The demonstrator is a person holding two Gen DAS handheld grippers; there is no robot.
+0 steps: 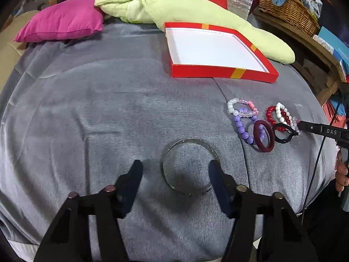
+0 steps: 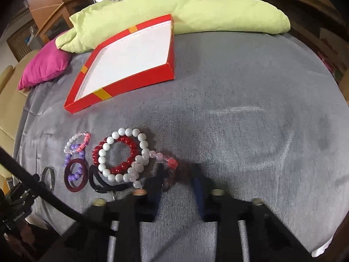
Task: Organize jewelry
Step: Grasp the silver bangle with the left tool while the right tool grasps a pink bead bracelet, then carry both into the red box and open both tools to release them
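A silver bangle [image 1: 188,166] lies on the grey cloth. My left gripper [image 1: 175,170] is open, its right finger over the bangle's right edge, its left finger outside the ring. Beaded bracelets lie to the right: purple [image 1: 244,128], pink-white [image 1: 241,107], red [image 2: 118,152] and white [image 2: 122,155] together, plus a maroon ring [image 2: 75,175] and a black hair tie [image 2: 102,184]. My right gripper [image 2: 178,174] is open just right of this pile, around a blurred pink-red bead strand [image 2: 170,163]. The open red box [image 1: 213,50] with a white floor stands behind.
A green pillow [image 1: 196,13] and a magenta cushion [image 1: 63,20] lie at the back of the cloth. A wicker basket [image 1: 288,8] sits on a wooden shelf at the right. The cloth's edges drop off at left and right.
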